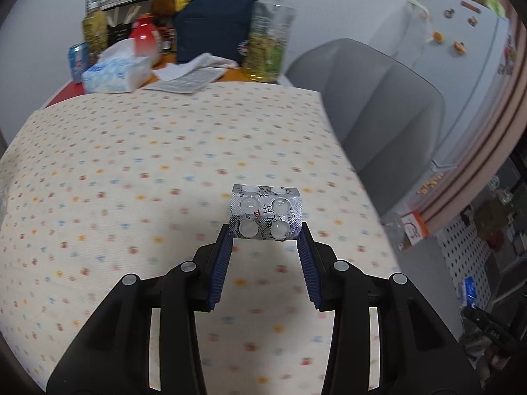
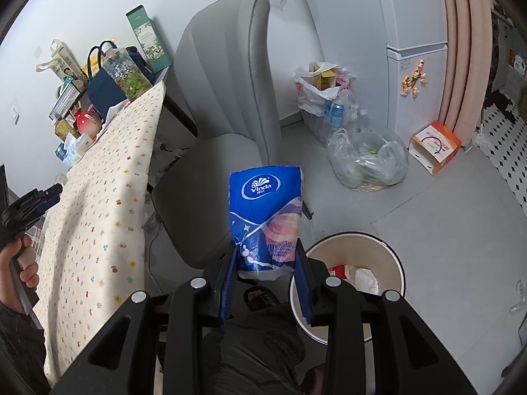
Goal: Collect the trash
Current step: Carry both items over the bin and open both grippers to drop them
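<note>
Left gripper (image 1: 266,235): black frame with blue ribbed pads, clamped on a silver foil blister pack (image 1: 265,212) of round white tablets; pack caught by its two side edges, bowed upward, lifted clear of the table.
Right gripper (image 2: 267,258): same build, clamped on a blue plastic Vinda tissue wrapper (image 2: 265,210); wrapper stands up from the pads, crumpled at the bottom.
Table (image 1: 131,164): covered by a cream cloth with small coloured dots, lying under the blister pack.
Far table end: white-and-blue soft tissue pack (image 1: 115,72), navy fabric tote bag (image 1: 214,26), clear plastic bottle (image 1: 271,33), red round container (image 1: 143,34), printed paper sheet (image 1: 184,80).
Waste bin (image 2: 388,256): round, white with a dark rim, on the grey floor just right of the right gripper; crumpled white paper inside.
Grey upholstered chair (image 2: 224,98): beside the table, behind the wrapper.
Floor near the white fridge (image 2: 418,65): clear plastic bag (image 2: 367,161), white bag of bottles (image 2: 324,98), orange-and-white carton (image 2: 436,146).
Person: left hand (image 2: 19,263) on the left gripper's handle, seen at the right-wrist view's edge.
</note>
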`<action>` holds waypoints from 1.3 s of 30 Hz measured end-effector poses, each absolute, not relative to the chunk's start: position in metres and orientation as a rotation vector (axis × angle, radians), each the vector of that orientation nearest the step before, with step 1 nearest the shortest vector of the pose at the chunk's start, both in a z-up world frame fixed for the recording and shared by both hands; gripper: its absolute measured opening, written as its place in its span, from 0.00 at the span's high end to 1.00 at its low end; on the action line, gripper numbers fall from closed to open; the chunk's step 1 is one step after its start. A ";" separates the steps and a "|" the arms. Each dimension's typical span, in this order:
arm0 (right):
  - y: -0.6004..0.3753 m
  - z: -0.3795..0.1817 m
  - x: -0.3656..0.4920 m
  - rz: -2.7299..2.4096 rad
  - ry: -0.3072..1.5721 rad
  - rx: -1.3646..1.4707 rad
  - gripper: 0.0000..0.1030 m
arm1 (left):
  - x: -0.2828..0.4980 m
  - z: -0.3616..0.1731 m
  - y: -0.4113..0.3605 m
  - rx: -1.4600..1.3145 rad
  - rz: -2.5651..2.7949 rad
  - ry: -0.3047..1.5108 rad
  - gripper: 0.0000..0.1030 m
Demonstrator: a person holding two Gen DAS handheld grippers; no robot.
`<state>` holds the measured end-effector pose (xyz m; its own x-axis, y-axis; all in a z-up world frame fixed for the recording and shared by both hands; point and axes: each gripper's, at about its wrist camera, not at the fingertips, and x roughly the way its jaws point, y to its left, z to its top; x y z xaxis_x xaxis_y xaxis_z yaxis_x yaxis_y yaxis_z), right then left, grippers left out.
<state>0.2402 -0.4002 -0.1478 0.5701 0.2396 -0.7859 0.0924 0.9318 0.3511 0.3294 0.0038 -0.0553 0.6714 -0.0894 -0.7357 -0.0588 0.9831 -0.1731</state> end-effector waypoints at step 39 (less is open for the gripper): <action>-0.547 -0.156 0.140 -0.167 0.954 0.448 0.25 | 0.287 -0.140 -0.361 0.168 -0.603 1.137 0.12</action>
